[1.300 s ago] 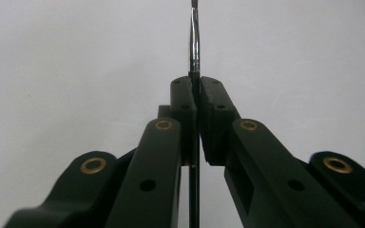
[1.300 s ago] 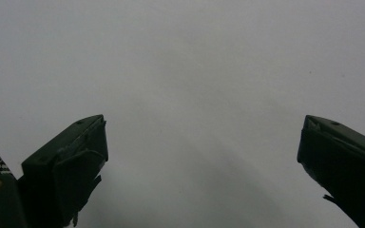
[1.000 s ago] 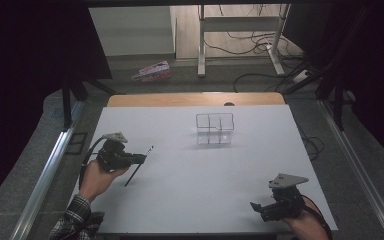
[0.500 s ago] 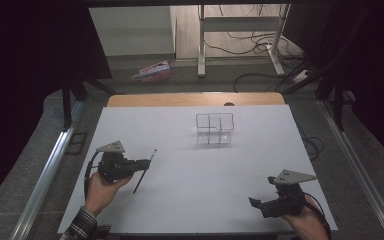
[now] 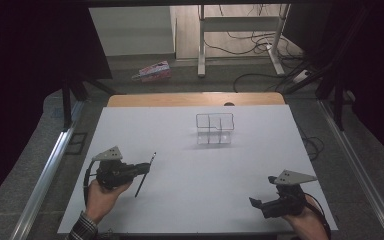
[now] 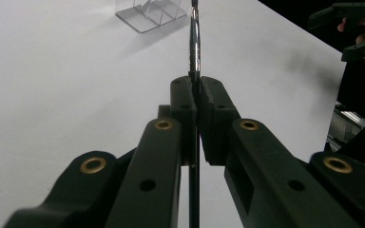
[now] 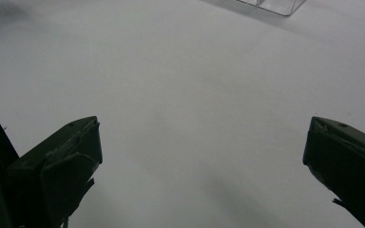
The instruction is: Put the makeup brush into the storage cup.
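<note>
My left gripper [image 5: 146,169] is over the left front of the white table [image 5: 190,150], shut on a thin dark pen-like rod [image 5: 145,175]. The rod crosses the jaws and sticks out on both sides. In the left gripper view the jaws of my left gripper [image 6: 198,95] press together on the rod [image 6: 195,42], whose silvery shaft runs up toward a clear plastic compartment box [image 6: 152,12]. That box [image 5: 215,129] stands near the table's far middle. My right gripper [image 5: 256,203] is at the front right, jaws wide open over bare table [image 7: 202,142] with nothing between them.
A wooden strip [image 5: 195,99] borders the table's far edge. Beyond it are a floor with cables [image 5: 260,40], desk legs [image 5: 200,45] and a pink packet [image 5: 153,71]. Metal rails [image 5: 45,175] run along both sides of the table.
My left gripper has moved toward the near edge of the table, carrying the rod with it. The right gripper has kept still.
</note>
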Tool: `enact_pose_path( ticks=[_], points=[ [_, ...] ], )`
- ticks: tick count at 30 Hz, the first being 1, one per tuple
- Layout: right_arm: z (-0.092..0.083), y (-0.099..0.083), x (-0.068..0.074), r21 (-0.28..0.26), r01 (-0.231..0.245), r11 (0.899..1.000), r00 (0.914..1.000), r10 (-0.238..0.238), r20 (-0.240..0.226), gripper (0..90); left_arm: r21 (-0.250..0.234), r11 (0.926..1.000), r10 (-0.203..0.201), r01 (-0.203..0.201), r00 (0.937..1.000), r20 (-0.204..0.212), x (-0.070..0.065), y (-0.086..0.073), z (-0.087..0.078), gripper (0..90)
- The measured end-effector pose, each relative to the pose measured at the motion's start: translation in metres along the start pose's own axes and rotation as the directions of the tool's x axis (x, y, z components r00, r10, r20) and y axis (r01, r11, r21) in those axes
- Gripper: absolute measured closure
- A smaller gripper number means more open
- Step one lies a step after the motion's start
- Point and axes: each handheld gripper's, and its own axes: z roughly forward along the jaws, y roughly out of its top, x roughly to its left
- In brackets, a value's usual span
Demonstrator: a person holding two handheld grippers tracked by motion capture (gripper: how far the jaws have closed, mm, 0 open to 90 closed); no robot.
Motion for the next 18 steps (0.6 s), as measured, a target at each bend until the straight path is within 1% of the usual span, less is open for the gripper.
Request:
enact_pose_path(
  ticks=[4, 8, 10, 11, 13, 18],
  points=[
    [-0.001, -0.001, -0.001, -0.006, -0.001, 1.000, 1.0000, 0.001, 0.004, 0.0, 0.001, 0.9999, 0.014, -0.014, 0.9999, -0.009, -0.004, -0.002, 0.000, 86.2],
    [-0.002, -0.001, -0.002, -0.013, -0.005, 1.000, 1.0000, 0.005, 0.001, 0.0, -0.016, 0.9997, 0.021, -0.021, 0.9997, -0.015, -0.009, -0.004, -0.001, 86.2],
    [-0.003, 0.000, -0.002, -0.023, -0.008, 1.000, 0.9999, 0.008, -0.009, 0.0, -0.033, 0.9992, 0.023, -0.024, 0.9996, -0.015, -0.014, -0.006, -0.003, 86.2],
    [-0.003, 0.000, -0.002, -0.023, -0.008, 1.000, 0.9999, 0.008, -0.009, 0.0, -0.033, 0.9992, 0.023, -0.024, 0.9996, -0.015, -0.014, -0.006, -0.003, 86.2],
    [-0.002, 0.001, -0.001, -0.027, -0.019, 0.999, 0.9997, 0.018, -0.017, 0.0, -0.052, 0.9984, 0.021, -0.022, 0.9997, -0.007, -0.019, -0.007, -0.004, 86.2],
    [-0.002, 0.002, 0.001, -0.037, -0.025, 0.999, 0.9989, 0.023, -0.041, 0.0, -0.063, 0.9978, 0.020, -0.019, 0.9997, 0.011, -0.027, -0.009, -0.001, 86.2]
  ],
)
